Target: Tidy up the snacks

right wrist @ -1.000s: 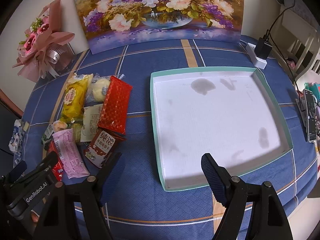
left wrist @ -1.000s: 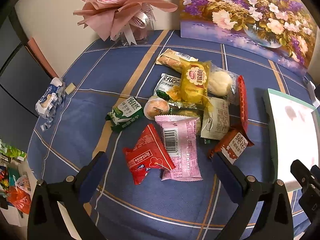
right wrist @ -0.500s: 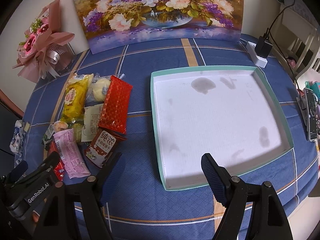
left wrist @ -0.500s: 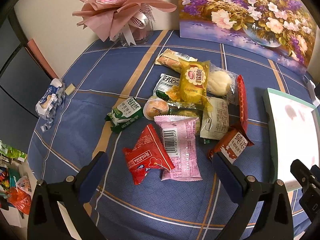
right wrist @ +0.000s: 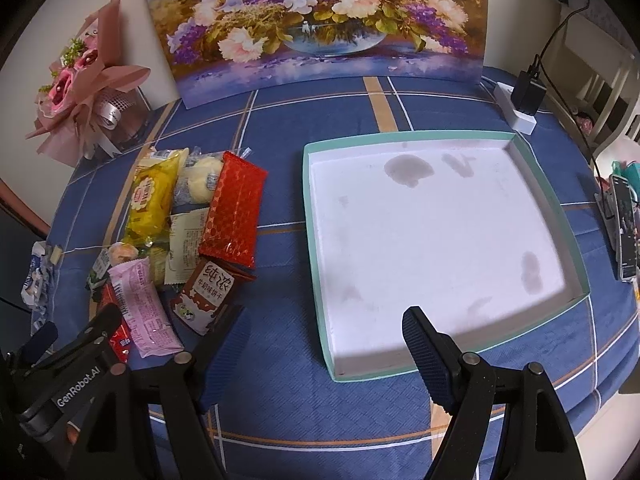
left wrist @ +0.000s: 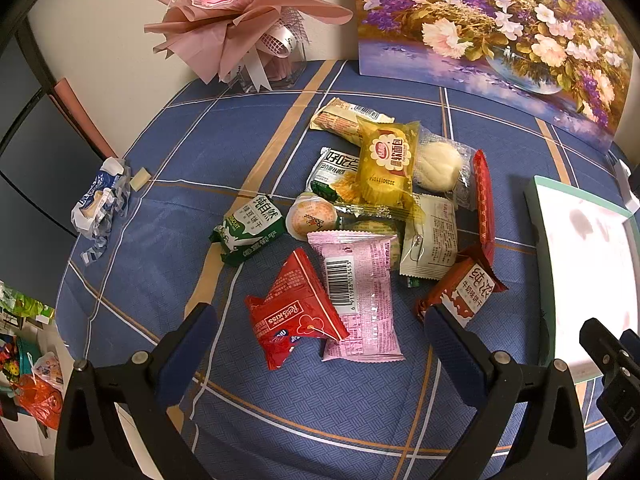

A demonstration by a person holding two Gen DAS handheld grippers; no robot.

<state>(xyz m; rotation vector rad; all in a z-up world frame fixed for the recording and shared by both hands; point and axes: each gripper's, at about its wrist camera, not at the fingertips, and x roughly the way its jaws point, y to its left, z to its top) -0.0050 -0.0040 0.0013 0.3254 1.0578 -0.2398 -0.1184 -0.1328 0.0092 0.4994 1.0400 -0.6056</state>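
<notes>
Left wrist view: the left gripper (left wrist: 318,334) hovered above the tabletop (left wrist: 168,200) with its jaws spread wide and nothing between them. The pile of snacks (left wrist: 372,208) lay just ahead of the jaws. Nearest, between the two fingers, were a red Rose Kiss packet (left wrist: 294,316) and a pink packet (left wrist: 358,292) touching it. A brown biscuit packet (left wrist: 464,286) sat just ahead of the right-side finger. A green biscuit packet (left wrist: 250,232) lay ahead and to the left. A yellow cake packet (left wrist: 386,160) rested on top of the pile, farther ahead. The teal-rimmed tray (left wrist: 542,248) stood to the right of the jaws.

Right wrist view: the right gripper (right wrist: 324,340) hovered with its jaws wide and holding nothing. The tray (right wrist: 314,240) lay directly ahead, its near corner between the fingers, with no snack in it. The snacks (right wrist: 180,232) lay ahead and to the left of the jaws, apart from the tray. The left gripper (right wrist: 76,356) appeared at the lower left.
</notes>
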